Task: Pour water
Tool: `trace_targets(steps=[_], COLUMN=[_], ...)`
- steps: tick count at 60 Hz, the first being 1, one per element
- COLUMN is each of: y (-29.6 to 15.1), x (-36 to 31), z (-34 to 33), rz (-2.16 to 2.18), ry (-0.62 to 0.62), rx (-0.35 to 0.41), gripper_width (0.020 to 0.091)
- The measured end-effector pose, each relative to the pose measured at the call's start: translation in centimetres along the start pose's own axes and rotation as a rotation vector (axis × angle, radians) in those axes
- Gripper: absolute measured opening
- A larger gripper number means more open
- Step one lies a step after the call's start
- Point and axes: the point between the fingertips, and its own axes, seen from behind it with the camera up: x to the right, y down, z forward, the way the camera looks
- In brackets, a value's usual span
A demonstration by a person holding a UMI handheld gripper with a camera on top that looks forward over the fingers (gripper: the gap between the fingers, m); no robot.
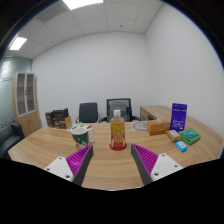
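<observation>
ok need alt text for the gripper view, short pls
An open gripper points across a wooden table at a clear bottle with orange liquid, standing just ahead of the fingers, with a mug beside it. Beyond are office chairs.

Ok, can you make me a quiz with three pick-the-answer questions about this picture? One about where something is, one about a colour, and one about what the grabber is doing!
1. Where does the bottle stand?
A. on the table, just beyond the fingers
B. on a chair
C. squeezed between the fingers

2. What colour is the upright box on the table's far side?
A. yellow
B. purple
C. white

3. What is the gripper doing?
A. holding the mug
B. shut on the bottle
C. open and holding nothing

Answers:
1 A, the bottle rests on the wooden table ahead of the fingertips, untouched.
2 B, the box front shows purple.
3 C, a wide gap of bare table shows between the two fingers, and the mug stands apart beyond them.
</observation>
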Motion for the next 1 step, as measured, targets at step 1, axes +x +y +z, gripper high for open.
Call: trace_targets(steps=[1], y=[0.00], x=[-0.16], z=[-0.50], rz=[0.001], ry=[-0.005], rx=[0.005], gripper_width=[0.0836])
